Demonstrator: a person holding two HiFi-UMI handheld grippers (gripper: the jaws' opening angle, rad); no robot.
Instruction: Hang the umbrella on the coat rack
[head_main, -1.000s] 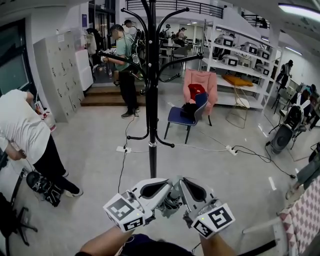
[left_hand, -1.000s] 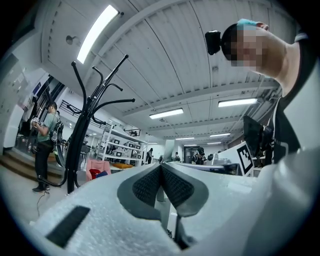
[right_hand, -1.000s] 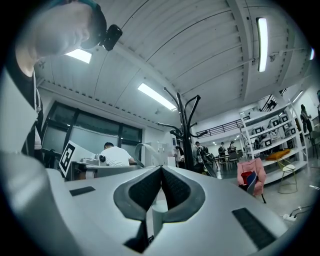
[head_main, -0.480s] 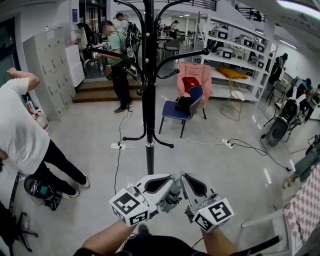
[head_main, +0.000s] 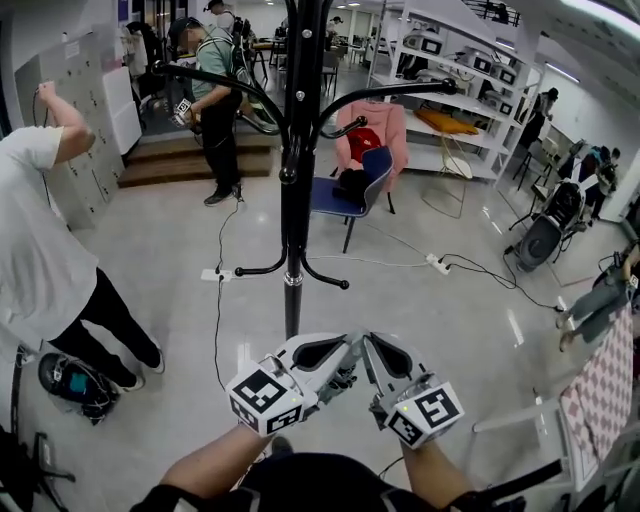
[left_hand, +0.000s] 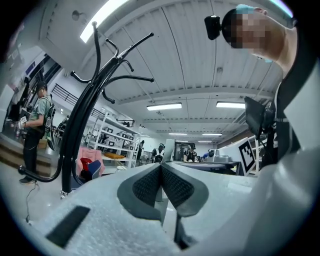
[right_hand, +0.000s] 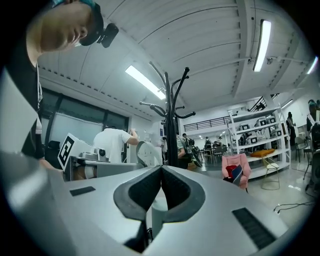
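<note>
- The coat rack (head_main: 292, 250) stands just ahead; a bump against its low hooks could probably rock it.
- The left gripper (left_hand: 161, 169) and right gripper (right_hand: 161, 171) are both clenched on nothing and close together, so they may collide.
- The umbrella appears in no view, so nothing can be hung yet.

Right gripper closed in front of the coat rack

The right gripper (right_hand: 161, 170) has its jaws pressed together at the tips, with nothing seen between them. Straight beyond the tips stands the black coat rack (right_hand: 172, 127), upright, its curved hooks spreading under the ceiling. A person in a white shirt (right_hand: 113, 144) is left of the pole; a pink chair (right_hand: 234, 169) and white shelves (right_hand: 256, 137) are to its right.
</note>
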